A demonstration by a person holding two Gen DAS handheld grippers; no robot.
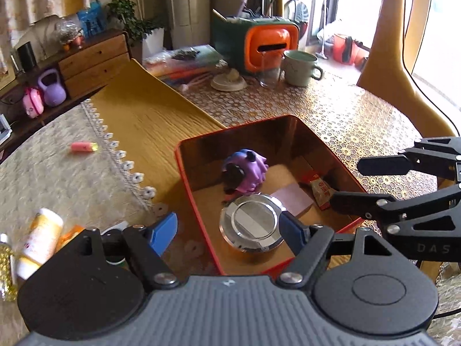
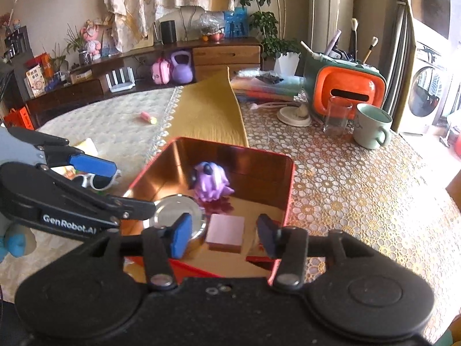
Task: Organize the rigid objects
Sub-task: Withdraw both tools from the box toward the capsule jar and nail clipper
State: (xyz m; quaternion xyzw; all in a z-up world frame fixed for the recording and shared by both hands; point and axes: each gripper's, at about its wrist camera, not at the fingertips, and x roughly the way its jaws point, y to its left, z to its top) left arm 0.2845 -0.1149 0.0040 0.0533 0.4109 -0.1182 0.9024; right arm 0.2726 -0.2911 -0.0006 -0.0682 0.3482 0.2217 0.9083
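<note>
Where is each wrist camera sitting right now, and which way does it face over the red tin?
Left wrist: behind the left gripper, angled down into the red tin at the round metal lid; the right gripper enters from the right.
Right wrist: behind the right gripper, angled down at the tin's near right side; the left gripper enters from the left.
Shared: tin, lid, purple toy, pink block, green mug.

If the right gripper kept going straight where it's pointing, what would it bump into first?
Probably the pink flat block lying in the red tin box; it sits right between the open fingers of the right hand-held gripper. Depth is hard to judge.
</note>
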